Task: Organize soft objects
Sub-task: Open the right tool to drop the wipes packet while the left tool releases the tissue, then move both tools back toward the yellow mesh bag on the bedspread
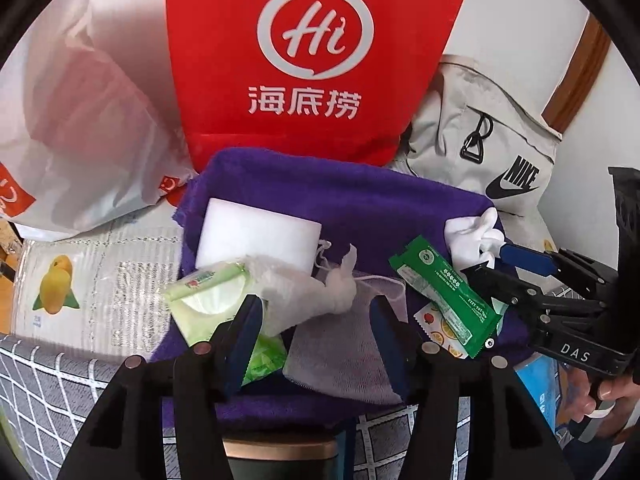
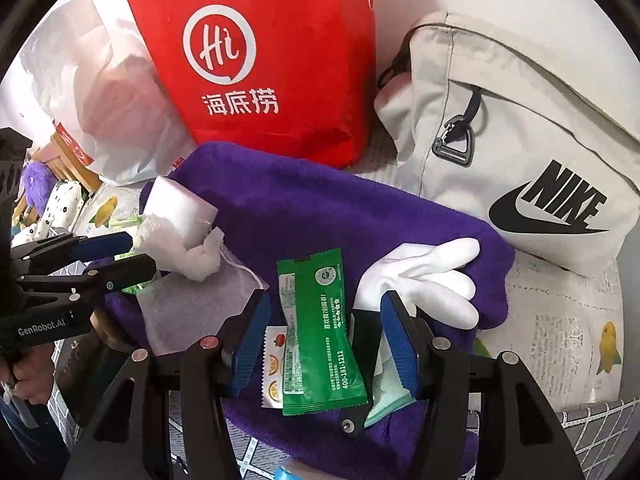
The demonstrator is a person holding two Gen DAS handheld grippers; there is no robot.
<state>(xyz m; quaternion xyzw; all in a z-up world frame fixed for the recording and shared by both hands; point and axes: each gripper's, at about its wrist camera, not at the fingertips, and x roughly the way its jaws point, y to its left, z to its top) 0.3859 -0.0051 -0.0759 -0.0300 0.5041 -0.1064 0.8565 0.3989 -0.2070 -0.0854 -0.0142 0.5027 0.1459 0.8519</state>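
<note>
your left gripper (image 1: 316,320) stands open over the purple towel (image 1: 320,196), the white mesh pouch (image 1: 340,344) lying loose between its fingers. your right gripper (image 2: 324,332) is open too, the green sachet (image 2: 316,332) lying unpinched between its fingers, white glove (image 2: 432,276) just beyond.

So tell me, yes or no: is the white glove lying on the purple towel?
Yes, the white glove lies flat on the purple towel, its fingers spread toward the grey Nike bag.
</note>
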